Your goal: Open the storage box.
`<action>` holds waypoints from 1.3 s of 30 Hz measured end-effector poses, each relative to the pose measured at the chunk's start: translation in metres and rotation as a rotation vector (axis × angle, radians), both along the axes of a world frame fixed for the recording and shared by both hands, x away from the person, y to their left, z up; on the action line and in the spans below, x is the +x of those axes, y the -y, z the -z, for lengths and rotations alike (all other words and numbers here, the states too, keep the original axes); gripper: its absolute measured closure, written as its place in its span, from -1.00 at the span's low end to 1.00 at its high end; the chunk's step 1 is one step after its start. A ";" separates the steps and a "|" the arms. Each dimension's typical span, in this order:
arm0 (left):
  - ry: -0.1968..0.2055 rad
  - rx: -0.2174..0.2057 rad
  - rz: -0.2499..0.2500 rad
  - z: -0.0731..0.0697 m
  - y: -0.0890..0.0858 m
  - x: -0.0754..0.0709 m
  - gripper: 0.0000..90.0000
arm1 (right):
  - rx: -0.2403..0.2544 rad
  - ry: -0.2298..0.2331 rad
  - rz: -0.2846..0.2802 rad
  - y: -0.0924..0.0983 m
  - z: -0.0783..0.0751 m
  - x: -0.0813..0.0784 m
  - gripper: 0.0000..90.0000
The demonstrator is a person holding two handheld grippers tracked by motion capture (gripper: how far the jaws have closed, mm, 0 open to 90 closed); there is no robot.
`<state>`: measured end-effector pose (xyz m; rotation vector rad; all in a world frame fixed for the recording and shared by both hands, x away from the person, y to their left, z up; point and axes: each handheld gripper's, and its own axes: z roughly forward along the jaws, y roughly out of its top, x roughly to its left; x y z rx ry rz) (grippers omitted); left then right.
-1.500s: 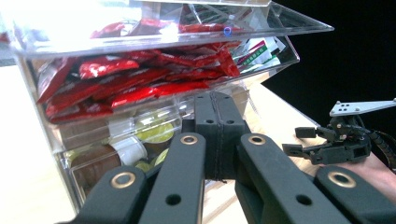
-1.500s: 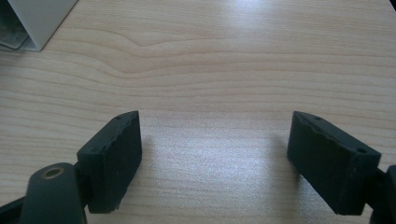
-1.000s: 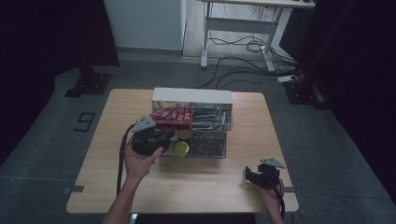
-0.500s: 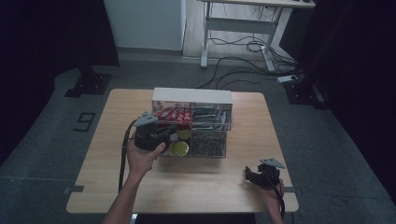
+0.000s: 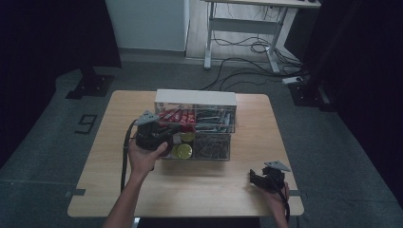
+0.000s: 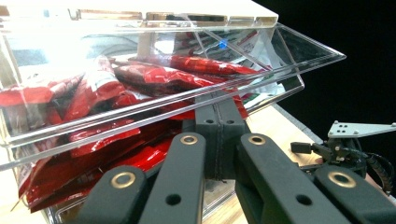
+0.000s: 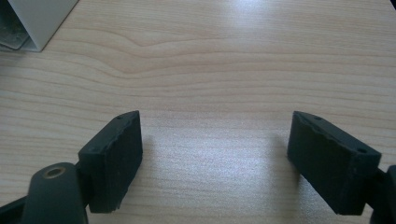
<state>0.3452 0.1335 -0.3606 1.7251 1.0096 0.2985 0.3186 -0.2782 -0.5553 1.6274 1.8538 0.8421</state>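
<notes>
The left gripper [image 5: 159, 135] is sitting at the left end of the clear drawer box [image 5: 196, 124] in the middle of the wooden table [image 5: 119, 123]. Its two black jaws are pressed tight together, and their tips are sitting right against the clear front of the top drawer [image 6: 154, 70], which is tilting open. I cannot tell if they are pinching the drawer's edge or just pushing on it. I think the drawer is being pulled open or pushed shut right now. Next, the hand needs to be moving slowly and straight, so the box is not sliding on the table. The left gripper view is looking up close into that drawer, and the red packets [image 6: 88, 116] are lying in a pile inside it. The high view is showing more: yellow round things [image 5: 184, 150] in the drawer below, and dark bits in the drawers beside them. Far over to the right, the right gripper [image 5: 267, 178] is resting near the table's front edge. Its jaws are standing wide apart and holding nothing, with bare wood between them in the right gripper view [image 7: 215, 158].
</notes>
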 end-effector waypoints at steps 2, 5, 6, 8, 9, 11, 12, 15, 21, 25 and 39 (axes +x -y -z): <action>0.003 -0.005 0.001 -0.002 0.000 0.000 1.00 | 0.000 0.000 0.000 0.000 0.000 0.000 -0.60; 0.005 -0.016 0.005 -0.003 -0.001 0.000 1.00 | 0.000 0.000 -0.001 0.000 0.000 0.000 -0.60; 0.007 -0.017 0.005 -0.004 -0.001 0.000 1.00 | 0.000 0.000 0.000 0.000 0.000 0.000 -0.60; 0.009 -0.018 0.005 -0.005 -0.001 0.000 1.00 | 0.001 0.000 0.000 0.000 0.000 0.000 -0.60; 0.010 -0.016 0.005 -0.007 -0.001 0.000 1.00 | 0.001 0.000 0.000 0.000 0.000 0.000 -0.60; 0.014 -0.014 0.003 -0.009 -0.001 0.000 1.00 | 0.001 0.000 0.001 0.000 0.000 0.000 -0.60; 0.016 -0.011 0.002 -0.011 -0.001 0.000 1.00 | 0.001 0.000 0.000 0.000 0.000 0.000 -0.60; 0.023 -0.009 -0.001 -0.015 0.000 0.001 1.00 | 0.001 0.000 0.000 0.000 0.000 0.000 -0.60; 0.016 -0.024 0.000 -0.020 -0.001 0.007 1.00 | 0.000 0.000 -0.001 0.000 0.000 0.000 -0.60; 0.022 -0.025 -0.009 -0.024 0.000 0.010 1.00 | 0.000 0.000 -0.001 0.000 0.000 0.000 -0.60; 0.033 -0.037 -0.028 -0.036 0.001 0.019 1.00 | 0.000 0.000 0.000 0.000 0.000 0.000 -0.60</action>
